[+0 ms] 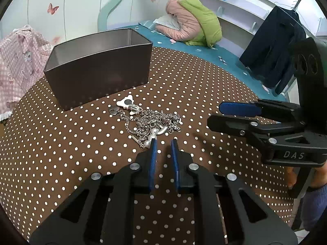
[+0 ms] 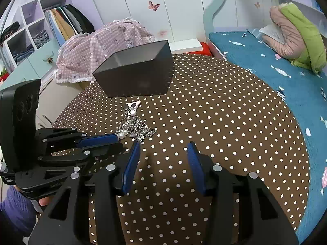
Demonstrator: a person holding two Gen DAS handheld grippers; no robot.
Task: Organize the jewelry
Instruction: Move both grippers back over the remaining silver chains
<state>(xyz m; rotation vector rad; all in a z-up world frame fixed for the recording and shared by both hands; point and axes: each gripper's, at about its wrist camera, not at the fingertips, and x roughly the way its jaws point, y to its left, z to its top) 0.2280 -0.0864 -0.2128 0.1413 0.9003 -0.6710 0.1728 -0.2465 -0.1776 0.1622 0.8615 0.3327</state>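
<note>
My left fingers (image 1: pixel 163 143), nearly clenched on nothing, sat at the near edge of the chains (image 1: pixel 155 122), nearer than my released right fingers (image 2: pixel 163 145), the tin (image 1: pixel 98 69) beyond.

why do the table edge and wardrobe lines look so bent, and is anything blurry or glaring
Left wrist view: fisheye lens bows the polka-dot table edge, dark corners; jewelry pile sharp, soft sheen inside the grey box. Right wrist view: same barrel bend on the wardrobe lines, even light, no harsh glare.
</note>
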